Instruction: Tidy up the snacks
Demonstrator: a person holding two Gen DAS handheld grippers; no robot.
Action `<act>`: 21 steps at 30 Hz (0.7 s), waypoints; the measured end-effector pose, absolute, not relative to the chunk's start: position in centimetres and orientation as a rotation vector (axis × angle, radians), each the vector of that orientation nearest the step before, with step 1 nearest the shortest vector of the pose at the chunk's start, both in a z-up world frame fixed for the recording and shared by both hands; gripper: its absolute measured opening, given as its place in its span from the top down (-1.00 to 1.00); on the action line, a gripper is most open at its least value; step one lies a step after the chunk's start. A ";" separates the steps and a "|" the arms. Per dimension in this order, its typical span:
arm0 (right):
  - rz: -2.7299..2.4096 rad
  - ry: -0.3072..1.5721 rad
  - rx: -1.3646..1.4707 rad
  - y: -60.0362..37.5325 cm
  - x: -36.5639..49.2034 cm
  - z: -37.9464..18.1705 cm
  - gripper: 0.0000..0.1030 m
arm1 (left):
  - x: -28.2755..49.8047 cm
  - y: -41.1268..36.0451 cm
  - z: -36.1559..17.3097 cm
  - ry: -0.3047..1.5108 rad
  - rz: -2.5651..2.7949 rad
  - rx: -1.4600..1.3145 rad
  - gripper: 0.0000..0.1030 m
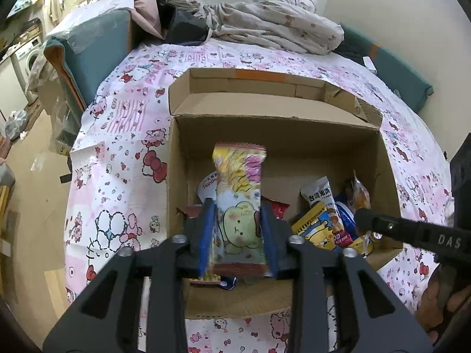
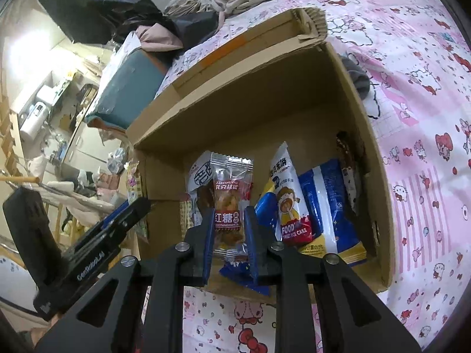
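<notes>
Left gripper (image 1: 238, 223): jaws closed onto a yellow snack packet (image 1: 239, 194), held upright above the cardboard box (image 1: 294, 135).
Right gripper (image 2: 228, 229): jaws pinched on a clear red-labelled snack (image 2: 229, 203), over the box interior.
Box: open on the pink cartoon sheet (image 1: 123, 135); rice cake packet (image 2: 287, 203) and blue packet (image 2: 332, 206) at 3 o'clock of the right gripper.
</notes>
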State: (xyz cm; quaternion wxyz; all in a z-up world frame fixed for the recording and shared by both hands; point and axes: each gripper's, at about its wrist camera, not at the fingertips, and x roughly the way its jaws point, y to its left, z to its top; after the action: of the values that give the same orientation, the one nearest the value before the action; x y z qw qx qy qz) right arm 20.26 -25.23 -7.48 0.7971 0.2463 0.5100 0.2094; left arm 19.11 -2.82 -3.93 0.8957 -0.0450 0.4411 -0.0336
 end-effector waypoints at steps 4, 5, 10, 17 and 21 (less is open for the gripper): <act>0.440 1.053 0.530 -25.7 19.9 -6.5 -0.33 | 18.4 -2.2 -3.0 0.872 -0.033 -0.104 -0.50; 0.437 1.035 0.522 -25.7 19.7 -6.2 -0.46 | 18.3 -2.2 -2.9 0.865 -0.027 -0.100 -0.51; 0.443 0.982 0.493 -25.9 18.9 -4.8 -0.56 | 17.6 -1.6 -2.1 0.850 -0.019 -0.107 -0.51; 0.421 0.920 0.456 -26.6 16.5 -2.5 -0.75 | 15.3 -0.8 0.2 0.783 0.017 -0.089 -0.50; 0.398 0.874 0.419 -26.9 14.6 -0.9 -0.83 | 13.3 -0.6 1.6 0.742 0.003 -0.061 -0.50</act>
State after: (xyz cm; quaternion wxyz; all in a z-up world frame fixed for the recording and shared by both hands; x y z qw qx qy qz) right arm 14.60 -26.87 -0.90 0.8658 0.1999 0.4175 0.1900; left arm 13.30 -0.58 1.63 0.9316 -0.0297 0.3623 0.0016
